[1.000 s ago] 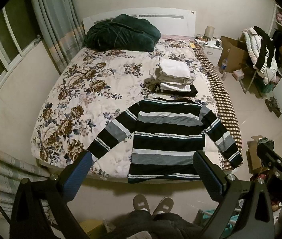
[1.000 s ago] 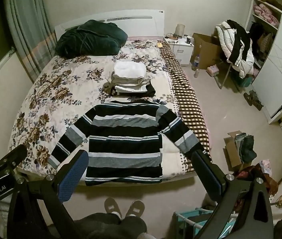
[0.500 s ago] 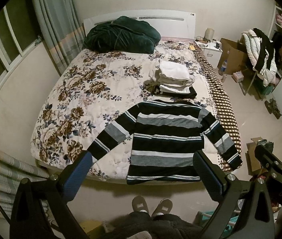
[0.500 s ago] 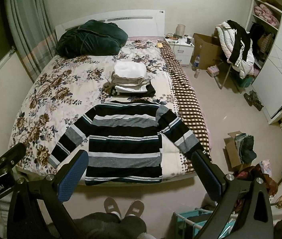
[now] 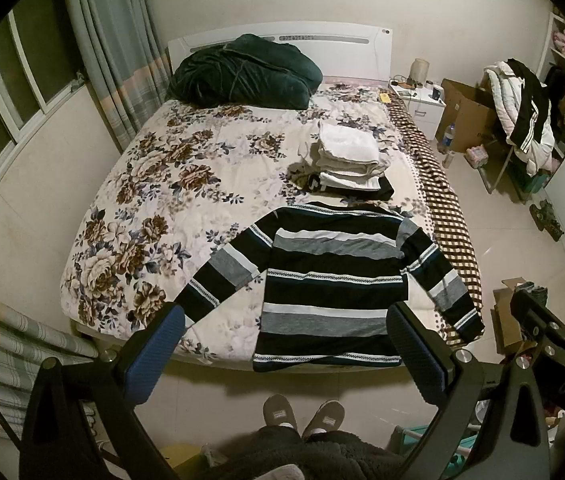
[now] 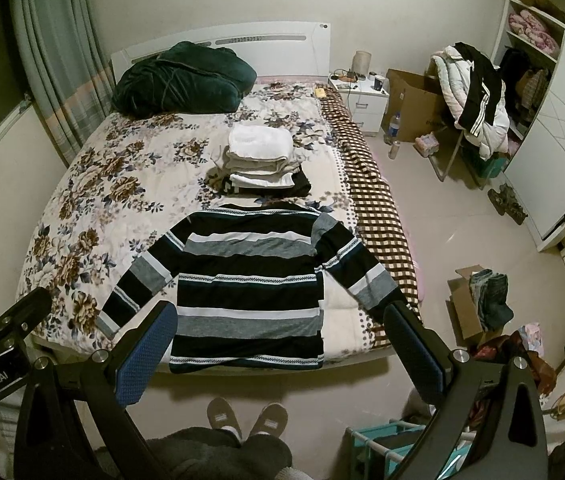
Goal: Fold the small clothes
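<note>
Both tongs hang wide open and empty above the bed's foot, left gripper (image 5: 282, 354) beside right gripper (image 6: 280, 350), each with blue dimpled pads on black frames. Between their fingers, a knit striped sweater (image 5: 332, 284) lies flat, sleeves angled out, on the floral quilt (image 5: 154, 200), just before a folded stack (image 5: 348, 160).

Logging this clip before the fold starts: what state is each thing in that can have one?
striped sweater: spread flat on the bed, sleeves out, unfolded, hem at the bed's near edge
stack of clothes: folded, piled beyond the sweater
green blanket: bundled at the headboard
left gripper: open, holding nothing
right gripper: open, holding nothing
cardboard box: open, clothes inside
</note>
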Tool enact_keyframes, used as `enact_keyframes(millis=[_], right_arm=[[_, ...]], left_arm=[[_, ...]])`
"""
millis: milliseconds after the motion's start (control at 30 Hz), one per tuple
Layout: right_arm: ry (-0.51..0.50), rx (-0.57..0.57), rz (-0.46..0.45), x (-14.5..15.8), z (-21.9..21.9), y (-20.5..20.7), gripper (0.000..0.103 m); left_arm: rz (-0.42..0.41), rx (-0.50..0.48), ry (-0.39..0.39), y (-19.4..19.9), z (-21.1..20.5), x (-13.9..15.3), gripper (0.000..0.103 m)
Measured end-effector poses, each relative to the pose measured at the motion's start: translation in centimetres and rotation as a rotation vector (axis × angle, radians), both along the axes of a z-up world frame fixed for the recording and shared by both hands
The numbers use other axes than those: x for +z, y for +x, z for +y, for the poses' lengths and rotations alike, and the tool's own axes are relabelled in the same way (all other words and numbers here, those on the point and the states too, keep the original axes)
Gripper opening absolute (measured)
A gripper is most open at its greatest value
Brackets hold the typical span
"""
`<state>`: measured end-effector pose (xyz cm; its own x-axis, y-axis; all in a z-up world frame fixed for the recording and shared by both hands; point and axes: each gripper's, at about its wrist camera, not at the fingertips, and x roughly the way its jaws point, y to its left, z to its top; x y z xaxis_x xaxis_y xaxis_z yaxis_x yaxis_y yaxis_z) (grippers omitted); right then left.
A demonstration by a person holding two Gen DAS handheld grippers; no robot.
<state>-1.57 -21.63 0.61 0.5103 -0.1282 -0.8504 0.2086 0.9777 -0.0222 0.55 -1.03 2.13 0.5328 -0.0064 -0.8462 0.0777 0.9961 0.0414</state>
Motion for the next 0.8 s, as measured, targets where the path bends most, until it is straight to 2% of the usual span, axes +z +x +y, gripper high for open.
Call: enact_keyframes(millis=[800], right_arm=[[-0.001, -0.001, -0.007, 0.19, -0.23, -0.22, 0.103]], left_arm=[[-0.009, -0.001, 0.0, 0.16, -0.14, 0.26, 0.103]])
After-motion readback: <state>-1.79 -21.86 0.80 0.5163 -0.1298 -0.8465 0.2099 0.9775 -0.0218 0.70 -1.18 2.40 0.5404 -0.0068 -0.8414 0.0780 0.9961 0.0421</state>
